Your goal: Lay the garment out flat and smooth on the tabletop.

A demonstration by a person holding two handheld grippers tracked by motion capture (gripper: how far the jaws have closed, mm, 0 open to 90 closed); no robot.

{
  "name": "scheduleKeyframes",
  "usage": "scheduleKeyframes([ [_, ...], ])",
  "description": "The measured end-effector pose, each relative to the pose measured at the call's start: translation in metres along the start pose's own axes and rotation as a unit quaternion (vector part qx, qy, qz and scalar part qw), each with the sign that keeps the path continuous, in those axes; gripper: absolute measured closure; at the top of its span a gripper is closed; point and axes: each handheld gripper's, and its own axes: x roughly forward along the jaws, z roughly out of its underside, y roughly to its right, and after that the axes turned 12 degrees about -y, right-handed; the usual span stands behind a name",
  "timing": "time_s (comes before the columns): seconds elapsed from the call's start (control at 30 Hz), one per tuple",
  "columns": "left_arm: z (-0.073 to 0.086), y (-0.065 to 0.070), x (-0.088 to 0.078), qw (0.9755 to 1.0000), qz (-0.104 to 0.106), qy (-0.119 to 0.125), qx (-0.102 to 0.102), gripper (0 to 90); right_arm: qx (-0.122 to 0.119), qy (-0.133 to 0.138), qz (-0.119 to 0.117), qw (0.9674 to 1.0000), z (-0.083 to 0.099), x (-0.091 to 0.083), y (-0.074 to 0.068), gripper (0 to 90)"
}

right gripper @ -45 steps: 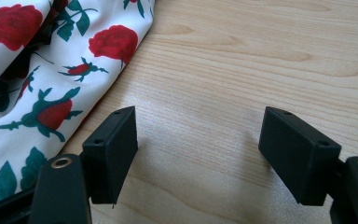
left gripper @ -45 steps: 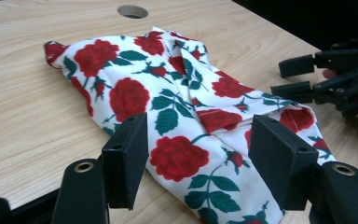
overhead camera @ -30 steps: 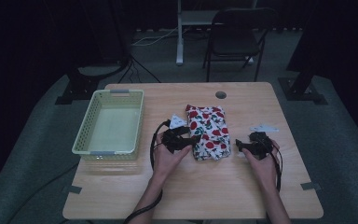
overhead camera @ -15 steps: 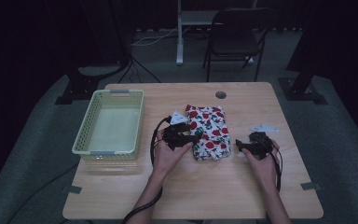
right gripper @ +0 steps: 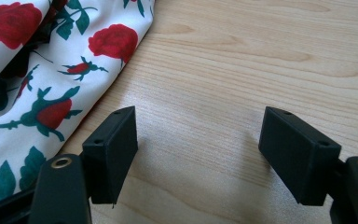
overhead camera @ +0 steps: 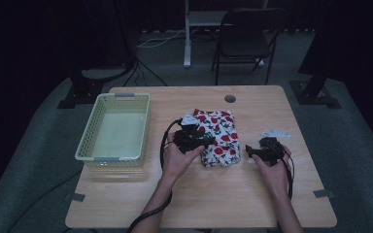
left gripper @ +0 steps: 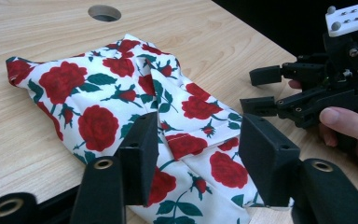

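Dark studio: black curtains (overhead camera: 39,43), lone table (overhead camera: 199,204), folding chair (overhead camera: 245,39).

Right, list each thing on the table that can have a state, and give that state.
Rose-print cloth: folded, rumpled, lying on the table.
Basket: upright, empty.
Left gripper: jaws have just been closing, a fold of the cloth between them, not yet pinched.
Right gripper: open over bare wood beside the cloth, holding nothing.

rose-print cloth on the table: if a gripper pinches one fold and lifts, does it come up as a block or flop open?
Probably flops: the rose-print cloth lies in soft, loose folds with rumpled edges, so unpinched layers would likely hang and unfold. It looks thin and light, so a push would likely bunch it rather than slide it. The left gripper, jaws just closing, straddles a fold.
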Motion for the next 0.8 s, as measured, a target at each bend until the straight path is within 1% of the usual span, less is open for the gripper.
scheduleKeyframes([
  [0.1, -0.002, 0.001, 0.002, 1.0, 0.001, -0.002, -0.001, 50.9, 0.0, 0.0, 0.0, 1.0, 0.0, 0.0, 0.0, 27.3],
  [0.3, -0.004, 0.001, 0.006, 1.0, 0.004, -0.005, -0.003, 51.0, 0.0, 0.0, 0.0, 1.0, 0.0, 0.0, 0.0, 27.3],
  [0.4, -0.004, 0.001, 0.009, 0.9999, 0.008, -0.006, -0.008, 50.9, -0.001, 0.0, 0.0, 1.0, 0.0, 0.0, 0.0, 27.3],
  [0.6, -0.005, 0.001, 0.015, 0.9997, 0.013, -0.018, -0.013, 51.0, 0.0, 0.001, 0.0, 1.0, 0.0, 0.0, 0.0, 27.3],
  [0.67, -0.006, 0.0, 0.016, 0.9995, 0.016, -0.022, -0.015, 52.5, -0.001, 0.001, 0.0, 1.0, 0.0, 0.0, 0.0, 27.3],
  [0.8, -0.007, 0.0, 0.019, 0.9994, 0.017, -0.025, -0.019, 52.5, -0.001, 0.001, 0.0, 1.0, 0.0, 0.0, 0.0, 27.3],
])
